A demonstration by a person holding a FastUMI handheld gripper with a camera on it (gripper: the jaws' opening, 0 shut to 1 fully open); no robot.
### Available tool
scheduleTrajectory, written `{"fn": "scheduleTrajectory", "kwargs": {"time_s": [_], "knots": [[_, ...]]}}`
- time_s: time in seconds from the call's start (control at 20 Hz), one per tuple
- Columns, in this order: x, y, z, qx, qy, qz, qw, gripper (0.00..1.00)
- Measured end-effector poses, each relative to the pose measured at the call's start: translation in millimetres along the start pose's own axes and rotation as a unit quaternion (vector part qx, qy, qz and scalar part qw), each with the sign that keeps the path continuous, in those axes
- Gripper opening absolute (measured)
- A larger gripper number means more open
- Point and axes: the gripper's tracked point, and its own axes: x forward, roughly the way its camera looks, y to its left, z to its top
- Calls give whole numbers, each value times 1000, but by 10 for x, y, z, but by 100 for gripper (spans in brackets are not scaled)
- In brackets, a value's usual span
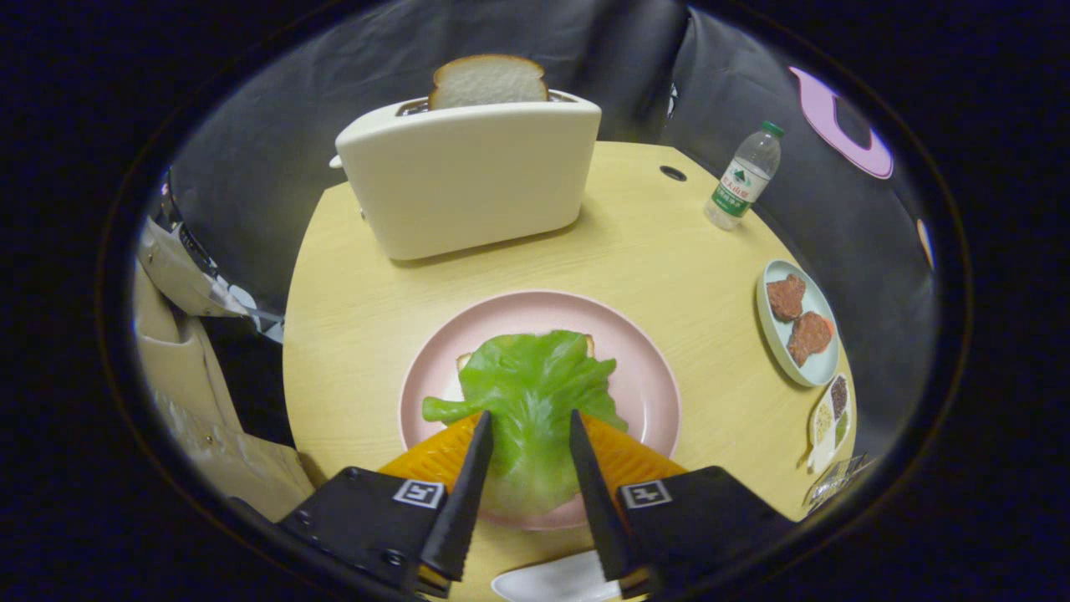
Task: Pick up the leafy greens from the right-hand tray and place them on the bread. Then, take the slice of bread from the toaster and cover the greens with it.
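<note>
The leafy greens [535,380] are a bright green lettuce leaf spread over a bread slice [462,361], of which only corners peek out, on the pink plate [644,368]. The leaf's near end runs back between my fingers and fills the narrow gap from one to the other. My gripper [531,416] hangs over the plate's near rim, its black fingers [468,477] closed in on that end of the leaf. Beyond the plate stands the cream toaster [468,180], with a second bread slice [487,81] sticking up from its slot.
To the right of the plate lie a pale blue tray [823,368] with two brown meat patties and a small dish of seasonings [832,418]. A water bottle [744,177] stands at the back right. A white object [552,581] lies under the fingers.
</note>
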Motion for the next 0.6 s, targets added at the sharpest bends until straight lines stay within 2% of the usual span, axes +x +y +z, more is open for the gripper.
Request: {"fn": "scheduleTrajectory", "kwargs": {"time_s": [0.2,0.5,0.6], "knots": [[-81,19,136,19,-20,-10,1000,72],[-295,121,630,64,-75,-24,995,99],[-369,149,824,76,-94,-30,992,99]]}}
